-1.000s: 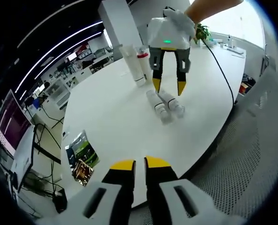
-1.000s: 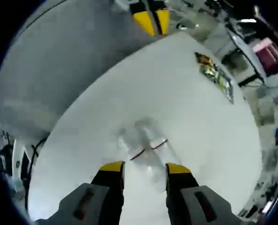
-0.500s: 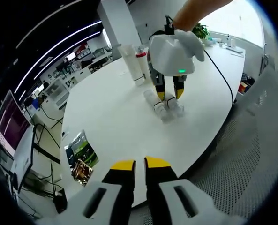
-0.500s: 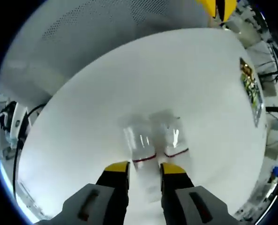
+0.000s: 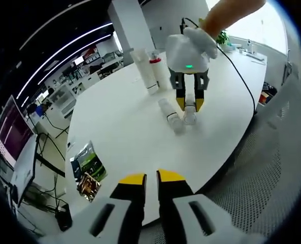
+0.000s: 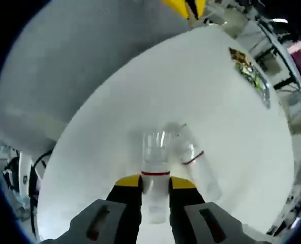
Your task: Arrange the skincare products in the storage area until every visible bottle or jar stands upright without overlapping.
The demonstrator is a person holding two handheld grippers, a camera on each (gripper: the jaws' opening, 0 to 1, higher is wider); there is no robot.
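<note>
From my left gripper view, my left gripper (image 5: 151, 179) sits low at the near edge of the white table (image 5: 125, 127), its yellow-tipped fingers pressed together with nothing between them. Across the table my right gripper (image 5: 190, 104) points down from above, held in a white-gloved hand (image 5: 201, 40) with a bare forearm rising behind it. Its fingers pinch a clear bottle (image 5: 190, 113), lifted at one end off the table. A second clear bottle (image 5: 169, 115) lies on its side just beside it, on the side toward the standing things. Farther back a tall white tube (image 5: 144, 71) stands upright, and right next to it stands a white bottle with a red cap (image 5: 156, 70). Near my left gripper, by the table edge, lies a green printed packet (image 5: 89, 168). A black cable (image 5: 236, 71) runs from the right gripper across the table.

From my right gripper view, my right gripper (image 6: 154, 184) looks down at the table (image 6: 99, 142). Its two yellow-tipped fingers are closed on the neck end of the clear bottle (image 6: 155, 157), just behind the thin red band around it; the body points away from me. I cannot tell whether anything is inside it. The second clear bottle (image 6: 193, 162) lies touching or nearly touching it on the right, slanted, with its own red band showing. The green packet (image 6: 249, 71) lies well apart, toward the far edge, and the yellow tips of my left gripper (image 6: 186, 7) show at the top.
</note>
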